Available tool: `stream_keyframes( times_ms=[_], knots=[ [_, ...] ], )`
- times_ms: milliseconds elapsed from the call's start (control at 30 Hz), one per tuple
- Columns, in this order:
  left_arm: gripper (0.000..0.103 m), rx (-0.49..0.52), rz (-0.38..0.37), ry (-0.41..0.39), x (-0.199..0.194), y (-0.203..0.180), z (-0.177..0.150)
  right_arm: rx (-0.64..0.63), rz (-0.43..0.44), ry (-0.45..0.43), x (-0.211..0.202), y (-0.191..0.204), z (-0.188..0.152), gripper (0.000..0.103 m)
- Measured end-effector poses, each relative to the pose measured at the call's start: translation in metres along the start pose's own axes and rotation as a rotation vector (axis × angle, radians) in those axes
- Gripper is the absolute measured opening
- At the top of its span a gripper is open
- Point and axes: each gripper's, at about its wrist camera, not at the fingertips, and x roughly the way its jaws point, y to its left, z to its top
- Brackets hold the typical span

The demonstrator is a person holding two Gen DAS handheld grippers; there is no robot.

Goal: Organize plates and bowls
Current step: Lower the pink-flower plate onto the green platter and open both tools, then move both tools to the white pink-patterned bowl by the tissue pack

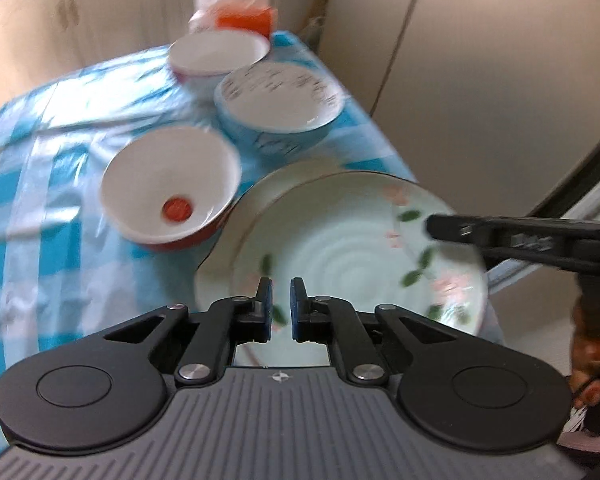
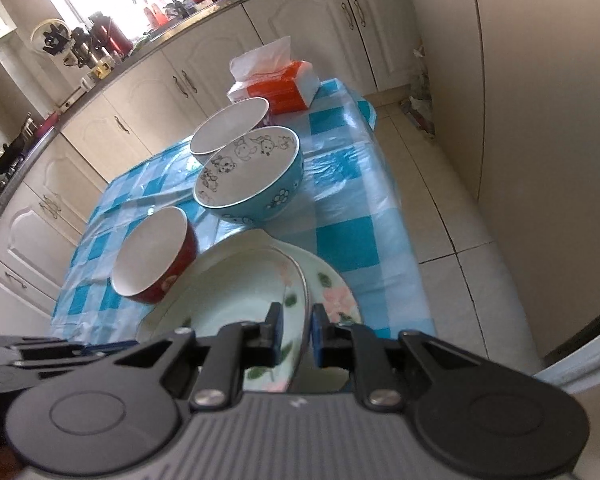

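A pale green flowered plate (image 1: 340,240) is lifted and tilted over the near end of the table; another flowered plate (image 2: 336,296) lies under it. My right gripper (image 2: 297,334) is shut on the tilted plate's rim (image 2: 304,292) and also shows in the left wrist view (image 1: 452,230). My left gripper (image 1: 281,306) hovers over the plate's near part, its jaws a narrow gap apart and holding nothing. A red bowl (image 1: 172,192) (image 2: 156,256), a blue cartoon bowl (image 1: 280,108) (image 2: 252,176) and a second red bowl (image 1: 218,54) (image 2: 230,124) stand in a row behind.
The table has a blue and white checked cloth (image 2: 340,236). An orange tissue pack (image 2: 276,80) sits at its far end. Kitchen cabinets (image 2: 148,92) run along the left, a wall (image 2: 540,80) and tiled floor (image 2: 460,240) on the right.
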Motion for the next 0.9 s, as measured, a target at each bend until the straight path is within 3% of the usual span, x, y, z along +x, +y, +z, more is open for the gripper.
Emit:
stream_keyframes(
  times_ms=[100, 333, 433, 567, 633, 700, 800, 900],
  knots=[
    [0.008, -0.015, -0.029, -0.005, -0.001, -0.002, 0.004, -0.017, -0.018, 0.01, 0.007, -0.004, -0.001, 0.012],
    [0.009, -0.06, 0.006, 0.033, 0.002, 0.0, 0.002, -0.054, -0.016, 0.006, 0.008, -0.003, -0.008, 0.016],
    [0.012, -0.069, 0.014, 0.039, 0.001, 0.001, 0.001, -0.064, -0.006, 0.008, 0.006, -0.002, -0.008, 0.024],
    [0.017, -0.091, 0.023, 0.037, 0.0, 0.002, 0.001, -0.058, -0.012, -0.008, -0.002, -0.003, -0.003, 0.044],
    [0.027, -0.102, 0.025, 0.034, -0.004, 0.0, 0.002, -0.045, -0.019, -0.014, -0.005, -0.004, 0.001, 0.054],
    [0.04, -0.118, 0.026, 0.032, -0.008, -0.001, 0.004, -0.015, -0.026, -0.015, -0.008, -0.009, 0.005, 0.071],
    [0.068, -0.13, 0.035, 0.017, -0.011, 0.0, 0.006, 0.013, -0.037, -0.021, -0.014, -0.014, 0.009, 0.077],
    [0.085, -0.153, 0.036, 0.011, -0.013, 0.0, 0.009, 0.041, -0.051, -0.024, -0.019, -0.016, 0.013, 0.083]
  ],
)
